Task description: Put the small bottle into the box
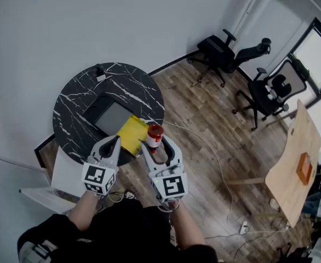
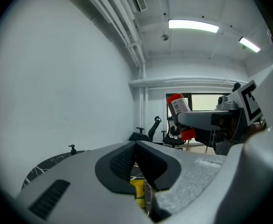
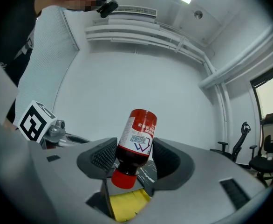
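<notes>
The small bottle [image 3: 135, 146] is smooth, dark and round, with a red cap pointing down. The right gripper [image 3: 134, 160] pinches it between bumpy black pads, right above the flat yellow box [image 1: 130, 136]. The left gripper [image 2: 136, 160] is pressed together, holding nothing. The box lies on a round black marble table [image 1: 78, 100]. Black office chairs [image 1: 221, 51] stand well apart on the wooden floor [image 1: 204, 125].

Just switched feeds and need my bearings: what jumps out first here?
The small bottle, red-capped and tilted, is clamped in the right gripper above the near edge of the round black marble table. Just beyond it sits the dark box with a bright yellow flap. The left gripper hovers shut alongside.
</notes>
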`<action>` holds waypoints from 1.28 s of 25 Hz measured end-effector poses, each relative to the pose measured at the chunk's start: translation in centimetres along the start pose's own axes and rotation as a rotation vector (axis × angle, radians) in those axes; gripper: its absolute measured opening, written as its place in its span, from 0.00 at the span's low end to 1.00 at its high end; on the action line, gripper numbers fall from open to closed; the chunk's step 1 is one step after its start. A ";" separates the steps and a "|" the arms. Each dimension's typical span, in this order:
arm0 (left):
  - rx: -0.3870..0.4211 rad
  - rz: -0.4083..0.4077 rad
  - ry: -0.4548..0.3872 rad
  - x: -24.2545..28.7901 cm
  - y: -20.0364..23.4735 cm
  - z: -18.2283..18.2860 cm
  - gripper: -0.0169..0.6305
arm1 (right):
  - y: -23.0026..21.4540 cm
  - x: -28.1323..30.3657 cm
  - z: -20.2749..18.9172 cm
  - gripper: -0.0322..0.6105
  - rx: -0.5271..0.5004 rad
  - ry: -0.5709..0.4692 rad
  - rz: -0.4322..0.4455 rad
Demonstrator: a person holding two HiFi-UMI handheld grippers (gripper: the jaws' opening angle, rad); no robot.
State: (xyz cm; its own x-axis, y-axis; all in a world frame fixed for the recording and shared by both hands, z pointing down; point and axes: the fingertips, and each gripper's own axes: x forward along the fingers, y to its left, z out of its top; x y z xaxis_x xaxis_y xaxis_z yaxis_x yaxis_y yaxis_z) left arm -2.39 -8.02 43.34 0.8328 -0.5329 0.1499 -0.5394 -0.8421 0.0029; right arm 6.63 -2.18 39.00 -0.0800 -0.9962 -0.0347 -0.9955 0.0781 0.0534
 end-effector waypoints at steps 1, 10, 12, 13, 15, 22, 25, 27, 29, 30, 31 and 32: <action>-0.002 -0.007 0.007 0.3 0.4 -0.2 0.02 | 0.0 0.4 -0.1 0.41 -0.002 0.005 -0.004; -0.059 -0.043 0.051 4.0 1.5 -2.8 0.02 | -1.6 2.8 -3.8 0.41 0.043 0.135 -0.001; -0.067 -0.036 0.063 4.9 1.9 -3.3 0.02 | -2.4 3.7 -5.5 0.41 0.081 0.182 0.018; -0.068 -0.031 0.071 5.3 2.2 -3.7 0.02 | -2.8 4.2 -6.5 0.40 0.099 0.205 0.028; -0.072 -0.010 0.095 6.3 3.1 -4.7 0.02 | -3.4 5.5 -8.3 0.40 0.130 0.245 0.057; -0.116 0.089 0.188 10.5 6.6 -8.6 0.02 | -4.9 10.9 -13.6 0.40 0.187 0.363 0.197; -0.139 0.132 0.237 12.0 7.7 -10.6 0.02 | -5.2 13.0 -15.6 0.40 0.205 0.415 0.250; -0.158 0.151 0.273 12.6 8.2 -12.0 0.02 | -5.1 14.2 -17.0 0.40 0.212 0.447 0.285; -0.174 0.171 0.303 13.2 9.0 -13.2 0.02 | -4.9 15.5 -18.3 0.40 0.217 0.475 0.314; -0.181 0.179 0.316 13.4 9.2 -13.8 0.02 | -4.8 16.0 -18.9 0.40 0.219 0.487 0.328; -0.188 0.184 0.330 13.6 9.4 -14.3 0.02 | -4.7 16.3 -19.5 0.40 0.219 0.502 0.342; -0.195 0.187 0.343 13.8 9.4 -14.8 0.02 | -4.7 16.5 -20.1 0.40 0.219 0.518 0.356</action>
State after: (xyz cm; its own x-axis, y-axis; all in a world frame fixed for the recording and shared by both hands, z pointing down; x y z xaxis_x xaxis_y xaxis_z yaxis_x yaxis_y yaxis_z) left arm 2.18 -22.04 60.04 0.6462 -0.5886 0.4858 -0.7181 -0.6844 0.1262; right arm 10.99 -19.79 58.20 -0.4257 -0.7936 0.4347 -0.9044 0.3576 -0.2329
